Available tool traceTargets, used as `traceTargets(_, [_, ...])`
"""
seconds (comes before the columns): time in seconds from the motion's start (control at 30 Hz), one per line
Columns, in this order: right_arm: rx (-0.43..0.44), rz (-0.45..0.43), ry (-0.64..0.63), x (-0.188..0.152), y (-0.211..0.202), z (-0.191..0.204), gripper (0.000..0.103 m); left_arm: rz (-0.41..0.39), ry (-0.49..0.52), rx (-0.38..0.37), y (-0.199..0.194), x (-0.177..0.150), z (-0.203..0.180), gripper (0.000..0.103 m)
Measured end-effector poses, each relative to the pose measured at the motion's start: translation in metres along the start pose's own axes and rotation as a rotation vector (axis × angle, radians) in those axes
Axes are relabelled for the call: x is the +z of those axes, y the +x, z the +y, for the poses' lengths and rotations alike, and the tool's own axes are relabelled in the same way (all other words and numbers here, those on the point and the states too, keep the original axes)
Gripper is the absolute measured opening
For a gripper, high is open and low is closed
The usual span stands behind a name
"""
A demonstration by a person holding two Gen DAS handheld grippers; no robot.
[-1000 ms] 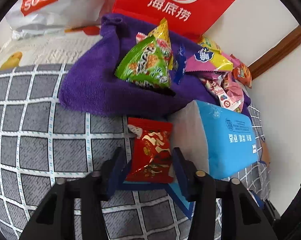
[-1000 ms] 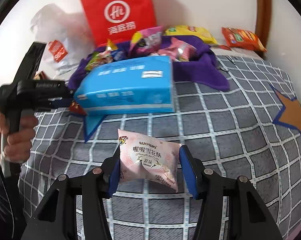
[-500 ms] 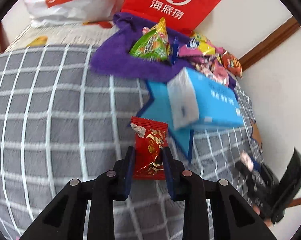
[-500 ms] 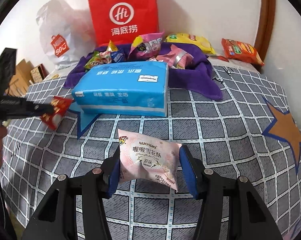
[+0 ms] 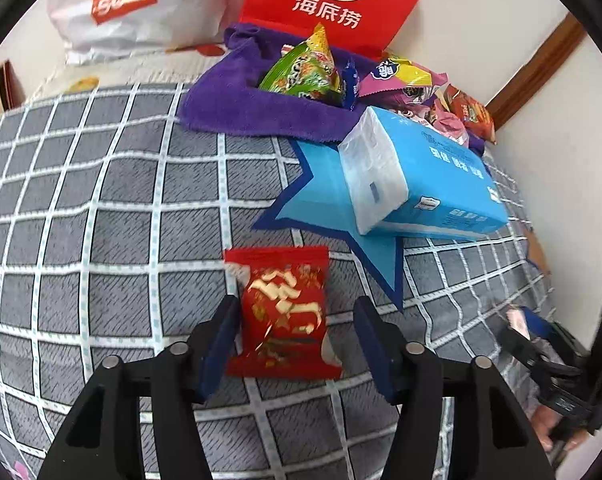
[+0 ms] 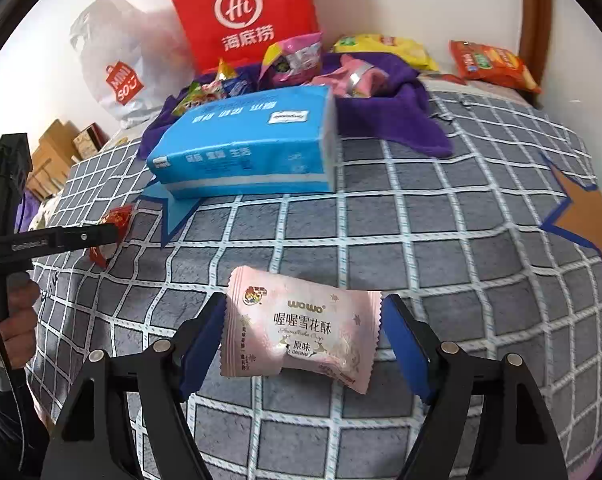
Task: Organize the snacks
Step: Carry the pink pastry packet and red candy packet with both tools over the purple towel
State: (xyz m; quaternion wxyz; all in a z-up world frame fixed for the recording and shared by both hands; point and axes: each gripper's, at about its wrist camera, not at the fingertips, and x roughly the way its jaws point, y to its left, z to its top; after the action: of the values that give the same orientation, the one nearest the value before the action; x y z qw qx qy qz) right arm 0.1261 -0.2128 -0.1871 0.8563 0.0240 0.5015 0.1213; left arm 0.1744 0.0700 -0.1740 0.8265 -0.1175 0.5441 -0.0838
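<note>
The left gripper (image 5: 295,344) jaws have just been opening, the red snack packet (image 5: 283,312) lying loose between them on the checked bed cover (image 5: 101,240). The right gripper (image 6: 303,346) jaws, also just opened, flank a pink pastry packet (image 6: 301,332). Both look light, crinkly and slippery, probably best pinched across the middle. At twelve o'clock a blue tissue pack (image 6: 245,148), purple towel (image 5: 229,104) heaped with snacks, and red bag (image 6: 245,12) by the wall

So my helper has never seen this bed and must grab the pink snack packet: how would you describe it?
Start at the big blue tissue pack on the grey checked bedspread. Nearer than it, alone on the grid, lies the pink snack packet, between the open jaws of the right gripper. It is pale pink with gold "wowo" lettering, away from the pile on the purple towel.
</note>
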Motion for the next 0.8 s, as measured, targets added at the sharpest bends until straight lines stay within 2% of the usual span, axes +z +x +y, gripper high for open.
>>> traceTargets(0.07, [-0.008,0.002,-0.007,-0.001,-0.001,0.001,0.08,-0.021,0.045,0.063,0.002,-0.001,-0.009,0.056])
traceTargets(0.1, [-0.01,0.003,-0.008,-0.001,0.0,0.001,0.08,-0.032,0.076,0.106,0.004,-0.003,-0.015,0.052])
traceTargets(0.13, [-0.018,0.012,-0.007,-0.002,0.001,0.001,0.08,-0.043,0.106,0.152,0.006,-0.004,-0.019,0.038])
traceTargets(0.17, [-0.024,0.021,-0.003,-0.003,0.001,0.0,0.08,-0.056,0.132,0.208,0.007,-0.005,-0.023,0.038])
traceTargets(0.33, [-0.058,0.012,0.016,-0.006,-0.008,-0.002,0.08,-0.088,0.136,0.192,0.005,-0.007,-0.017,0.038])
traceTargets(0.47, [-0.037,0.019,0.011,-0.009,-0.007,0.0,0.08,-0.131,0.189,0.237,0.006,-0.016,-0.024,0.04])
traceTargets(0.57, [-0.04,0.042,0.015,-0.009,0.005,0.004,0.08,-0.158,0.187,0.236,0.005,-0.021,-0.025,0.04])
traceTargets(0.7, [-0.13,0.017,-0.059,-0.014,0.016,0.016,0.08,-0.184,0.184,0.224,0.002,-0.025,-0.024,0.04])
traceTargets(0.77, [-0.128,0.009,-0.06,-0.015,0.015,0.015,0.078,-0.186,0.183,0.226,0.001,-0.027,-0.025,0.041])
traceTargets(0.8, [-0.127,0.002,-0.051,-0.015,0.014,0.013,0.073,-0.186,0.18,0.223,0.0,-0.027,-0.024,0.041])
